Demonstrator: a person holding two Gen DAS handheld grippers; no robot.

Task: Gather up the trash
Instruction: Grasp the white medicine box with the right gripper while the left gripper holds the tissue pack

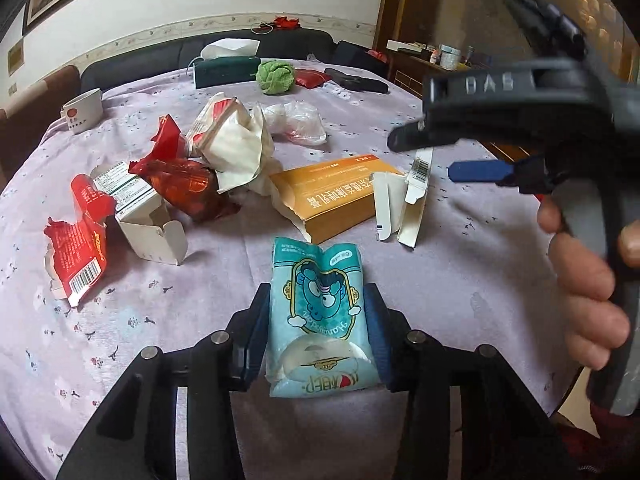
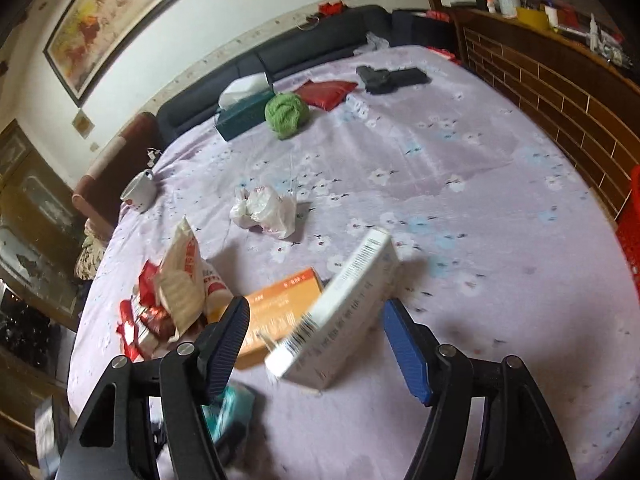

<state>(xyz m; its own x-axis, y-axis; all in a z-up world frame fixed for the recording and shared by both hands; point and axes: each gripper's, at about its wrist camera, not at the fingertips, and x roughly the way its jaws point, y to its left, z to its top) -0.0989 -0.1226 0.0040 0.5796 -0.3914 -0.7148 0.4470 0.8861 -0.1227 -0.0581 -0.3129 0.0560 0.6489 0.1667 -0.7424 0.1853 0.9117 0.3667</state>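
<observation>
Left gripper point(image 1: 316, 320): clenched on the blue tissue pack point(image 1: 318, 312), pads pressing both its long sides.
Tissue pack: on the purple tablecloth point(image 1: 180, 312), near edge; long axis runs away from the camera toward the orange box point(image 1: 336, 196).
Right gripper point(image 2: 316, 344): released, jaws wide; white carton point(image 2: 340, 312) tilted between them, untouched.

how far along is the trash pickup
Nothing looks collected yet. In hand: the left gripper is shut on the blue tissue pack; the right gripper is open around a white box. Left: orange box, red wrappers, crumpled plastic bag.
</observation>
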